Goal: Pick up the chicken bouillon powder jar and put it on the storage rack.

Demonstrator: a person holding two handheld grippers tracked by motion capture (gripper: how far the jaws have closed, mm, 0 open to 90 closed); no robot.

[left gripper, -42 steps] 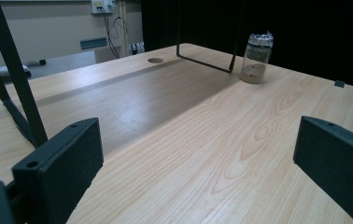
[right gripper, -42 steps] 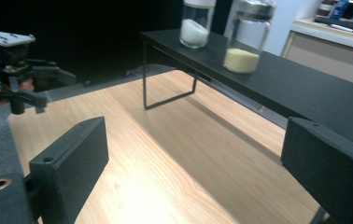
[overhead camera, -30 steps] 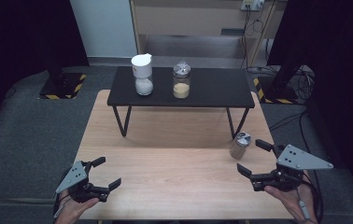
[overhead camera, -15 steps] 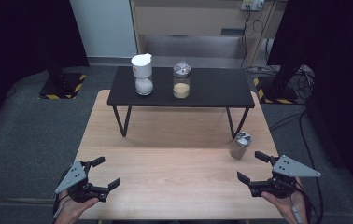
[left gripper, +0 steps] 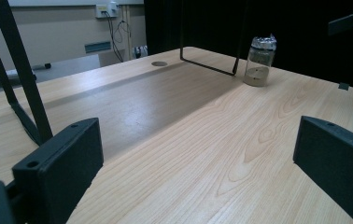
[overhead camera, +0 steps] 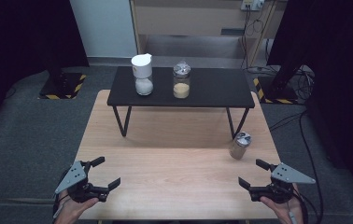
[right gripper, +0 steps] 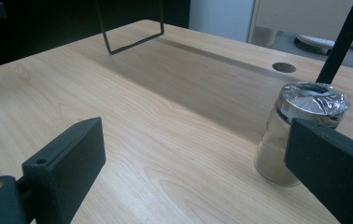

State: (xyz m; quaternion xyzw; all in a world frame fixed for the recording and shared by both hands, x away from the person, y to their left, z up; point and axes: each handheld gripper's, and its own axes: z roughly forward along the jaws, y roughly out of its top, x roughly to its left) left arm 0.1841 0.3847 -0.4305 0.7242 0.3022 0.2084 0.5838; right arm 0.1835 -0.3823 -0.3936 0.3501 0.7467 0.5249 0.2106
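Note:
A small glass jar (overhead camera: pixel 240 145) with a foil-covered top stands on the wooden table (overhead camera: pixel 174 158) at the right, beside the black stand's right leg. My right gripper (overhead camera: pixel 250 172) is open near the front edge, a short way in front of the jar and not touching it. In the right gripper view the jar (right gripper: pixel 300 126) stands just beyond the right jaw, and the gap (right gripper: pixel 195 163) holds nothing. My left gripper (overhead camera: pixel 108 171) is open at the front left, also with nothing in it. From the left gripper view (left gripper: pixel 198 163) the jar (left gripper: pixel 259 61) is far off.
A low black stand (overhead camera: pixel 212 88) spans the far half of the table. On it are a white-lidded jar (overhead camera: pixel 142 74) of white powder and a foil-topped jar (overhead camera: pixel 181 81) of yellowish powder. A round cable hole (right gripper: pixel 284 67) lies in the tabletop under the stand.
My right gripper has drawn back toward the front edge and slightly left, away from the foil-topped jar. The left gripper and the jars have stayed put.

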